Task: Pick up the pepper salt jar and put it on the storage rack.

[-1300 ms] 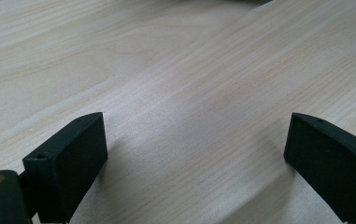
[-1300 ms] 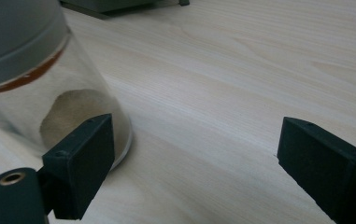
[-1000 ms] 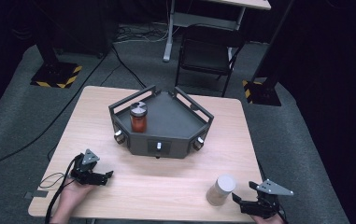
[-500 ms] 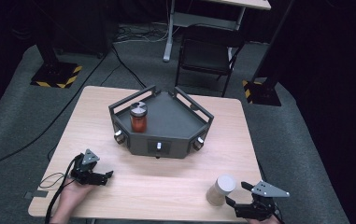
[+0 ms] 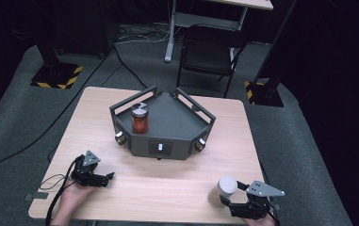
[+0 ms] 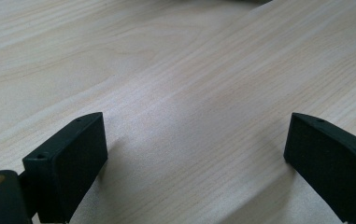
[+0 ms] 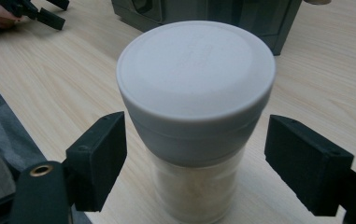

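Observation:
A jar with a white lid (image 5: pixel 225 187) and pale contents stands near the table's front right edge. My right gripper (image 5: pixel 232 198) reaches it from the right. In the right gripper view the jar (image 7: pixel 196 88) stands between the two jaws of that gripper (image 7: pixel 213 163), with a gap on each side. These jaws have just been closing and its pads (image 7: pixel 98 158) do not press on the jar. My left gripper (image 5: pixel 105 179) rests at the front left, open over bare wood (image 6: pixel 194 158). A red jar with a silver lid (image 5: pixel 139 120) stands in the dark grey tray (image 5: pixel 182 125).
The tray has raised rails and knobs on its front face (image 5: pixel 159 148), and sits mid-table. Behind the table stand a black chair (image 5: pixel 210 54) and stands with hazard-striped bases (image 5: pixel 57 75). The front table edge (image 5: pixel 158 219) runs close under both hands.
My right gripper has edged left toward the white-lidded jar and its jaws have narrowed around it. The left gripper and both jars have stayed where they were.

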`<act>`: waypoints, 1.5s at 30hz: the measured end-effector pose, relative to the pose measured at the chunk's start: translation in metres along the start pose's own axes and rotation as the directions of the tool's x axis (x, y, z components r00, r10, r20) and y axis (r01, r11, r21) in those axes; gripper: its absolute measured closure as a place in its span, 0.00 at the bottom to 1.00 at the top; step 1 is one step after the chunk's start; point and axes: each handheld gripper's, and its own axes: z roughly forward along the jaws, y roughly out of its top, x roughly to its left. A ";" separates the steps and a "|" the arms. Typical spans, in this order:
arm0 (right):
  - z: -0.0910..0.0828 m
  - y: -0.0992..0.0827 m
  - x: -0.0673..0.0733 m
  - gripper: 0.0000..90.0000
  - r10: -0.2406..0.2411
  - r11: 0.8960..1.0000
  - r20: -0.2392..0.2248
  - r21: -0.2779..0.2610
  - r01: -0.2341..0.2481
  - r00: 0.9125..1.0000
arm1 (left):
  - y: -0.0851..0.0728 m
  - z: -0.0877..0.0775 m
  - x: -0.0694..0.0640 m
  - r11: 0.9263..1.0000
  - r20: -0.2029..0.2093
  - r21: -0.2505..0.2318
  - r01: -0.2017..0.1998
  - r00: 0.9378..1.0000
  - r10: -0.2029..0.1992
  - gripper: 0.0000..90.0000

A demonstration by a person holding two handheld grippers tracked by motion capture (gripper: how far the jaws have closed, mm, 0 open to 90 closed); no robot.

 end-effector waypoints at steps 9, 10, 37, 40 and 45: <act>0.006 0.000 0.003 0.36 -0.013 1.000 0.007 -0.026 0.013 1.000 | 0.000 0.000 0.000 1.000 0.000 0.000 0.001 1.000 -0.001 0.07; 0.006 0.001 0.005 0.37 -0.020 1.000 0.013 -0.024 0.020 1.000 | 0.000 0.000 0.000 1.000 0.000 0.000 0.000 1.000 0.000 0.07; 0.012 0.053 0.011 0.37 -0.009 0.999 0.057 -0.046 0.012 0.998 | 0.000 0.000 0.000 1.000 0.001 -0.002 0.003 1.000 -0.003 0.06; 0.014 0.062 0.012 0.37 -0.021 0.998 0.057 -0.050 0.024 0.998 | 0.000 0.000 0.000 1.000 0.001 -0.002 0.003 1.000 -0.003 0.06; 0.016 0.076 0.013 0.37 -0.028 0.998 0.054 -0.061 0.031 0.998 | 0.000 0.000 0.000 1.000 0.001 -0.002 0.003 1.000 -0.003 0.06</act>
